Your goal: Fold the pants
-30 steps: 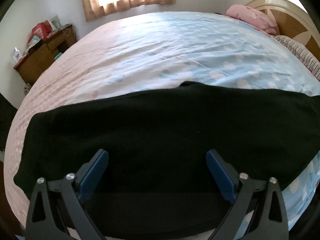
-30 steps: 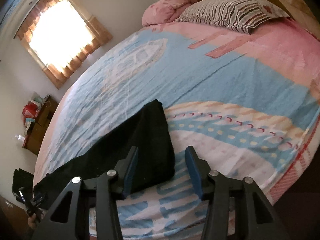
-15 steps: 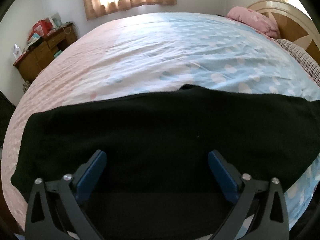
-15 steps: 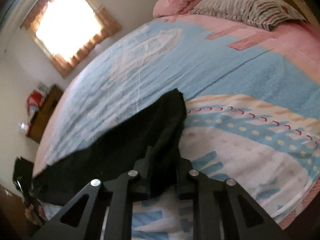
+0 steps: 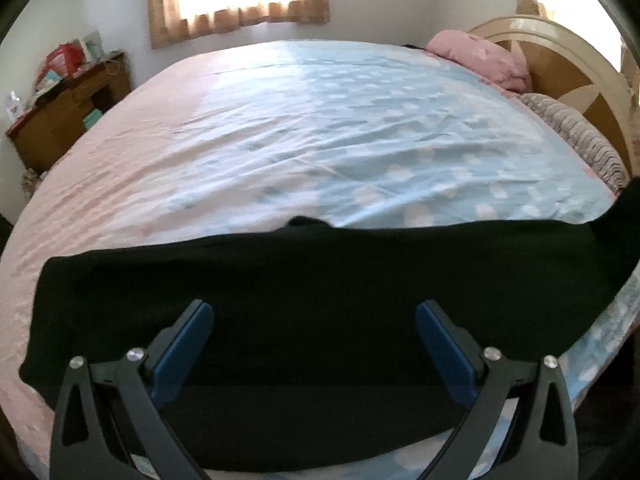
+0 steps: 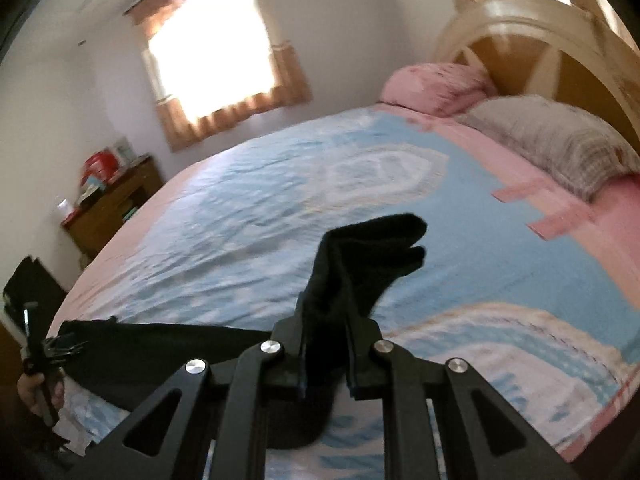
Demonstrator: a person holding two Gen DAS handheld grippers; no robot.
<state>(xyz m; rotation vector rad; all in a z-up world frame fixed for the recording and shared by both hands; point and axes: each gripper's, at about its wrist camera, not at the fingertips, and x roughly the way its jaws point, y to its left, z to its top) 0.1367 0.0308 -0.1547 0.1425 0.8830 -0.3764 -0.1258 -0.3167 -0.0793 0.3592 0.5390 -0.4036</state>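
Left wrist: your left gripper (image 5: pixel 314 314) is spread wide over the black pants (image 5: pixel 320 280), gripping nothing; pants lie across the bed's (image 5: pixel 320 128) near edge. Right wrist: your right gripper (image 6: pixel 326 332) has just clamped the pants' (image 6: pixel 360 256) end, raised above the sheet.

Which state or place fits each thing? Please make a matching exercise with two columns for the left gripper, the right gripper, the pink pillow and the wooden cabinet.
1. left gripper
2. right gripper
3. pink pillow
4. wooden cabinet

a. by the headboard
b. shut on the black pants
c. against the wall under the window
d. open above the pants

Pairs: 1-d, 2-b, 3-a, 4-c
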